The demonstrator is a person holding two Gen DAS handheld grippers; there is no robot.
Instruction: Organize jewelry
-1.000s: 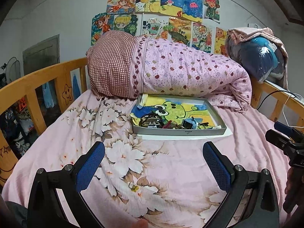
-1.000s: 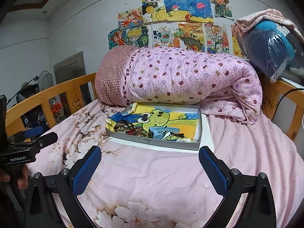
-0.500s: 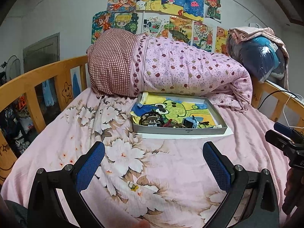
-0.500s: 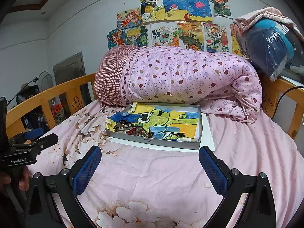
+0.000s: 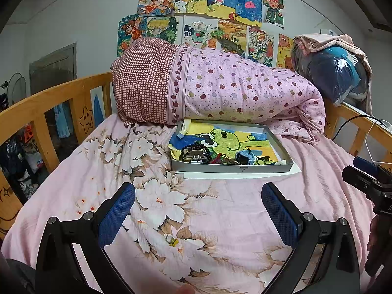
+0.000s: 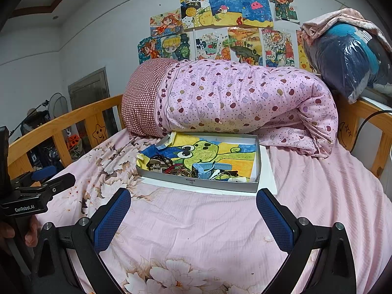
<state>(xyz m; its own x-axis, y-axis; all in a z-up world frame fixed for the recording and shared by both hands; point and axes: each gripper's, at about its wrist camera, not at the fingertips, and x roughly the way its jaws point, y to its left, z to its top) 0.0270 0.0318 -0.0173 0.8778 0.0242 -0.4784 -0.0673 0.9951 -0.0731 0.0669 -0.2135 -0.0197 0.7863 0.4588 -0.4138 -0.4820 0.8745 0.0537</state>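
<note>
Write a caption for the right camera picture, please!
Open right gripper faces a jewelry-filled tray on a pink bed.

A child's bedroom at home: a wooden-railed bed point(image 5: 61, 98) with a rolled quilt point(image 5: 232, 93), and children's drawings point(image 6: 220, 29) taped on the wall.

Grey wall point(image 6: 98, 49) far with taped-up kids' drawings point(image 6: 220, 31), dark door point(image 6: 90, 93) far left, wooden bed rail point(image 5: 49, 100) left, pink floral sheet point(image 5: 159, 196) near, rolled quilt point(image 6: 232, 98) far.
</note>
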